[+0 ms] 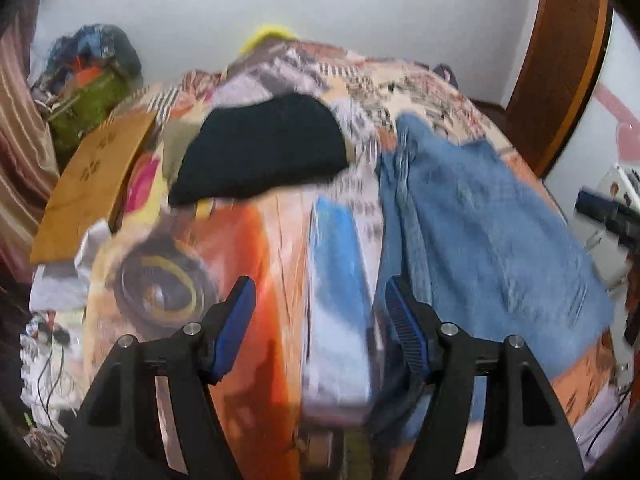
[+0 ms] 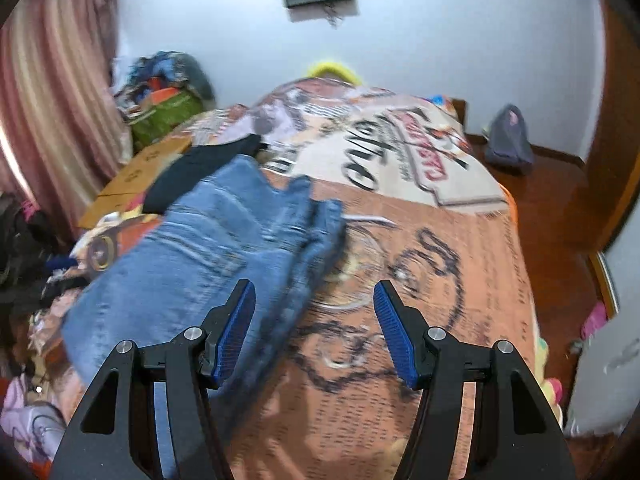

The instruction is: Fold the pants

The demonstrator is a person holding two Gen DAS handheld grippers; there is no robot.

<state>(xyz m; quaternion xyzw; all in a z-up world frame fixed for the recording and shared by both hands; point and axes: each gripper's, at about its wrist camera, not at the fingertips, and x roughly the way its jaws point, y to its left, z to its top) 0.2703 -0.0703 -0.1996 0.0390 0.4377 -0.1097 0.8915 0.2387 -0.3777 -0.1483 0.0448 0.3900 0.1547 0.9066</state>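
Note:
The blue jeans [image 1: 480, 232] lie folded into a broad pad on the printed bedspread [image 1: 248, 248], right of centre in the left wrist view. My left gripper [image 1: 320, 308] hangs open above the bedspread, its right finger [image 1: 404, 320] just beside the jeans' left edge, nothing between the pads. In the right wrist view the jeans [image 2: 192, 264] fill the left half. My right gripper [image 2: 314, 300] stands open over their right edge; denim shows below the gap, but the pads are not pressing it. Both views are motion-blurred.
A black garment [image 1: 264, 148] lies on the bed beyond the jeans. A cardboard sheet [image 1: 92, 184] and a green bag of clutter [image 1: 92, 96] sit at the bed's left side, by a pink curtain [image 2: 48, 120]. A grey bag [image 2: 508, 140] rests on the wooden floor at the right.

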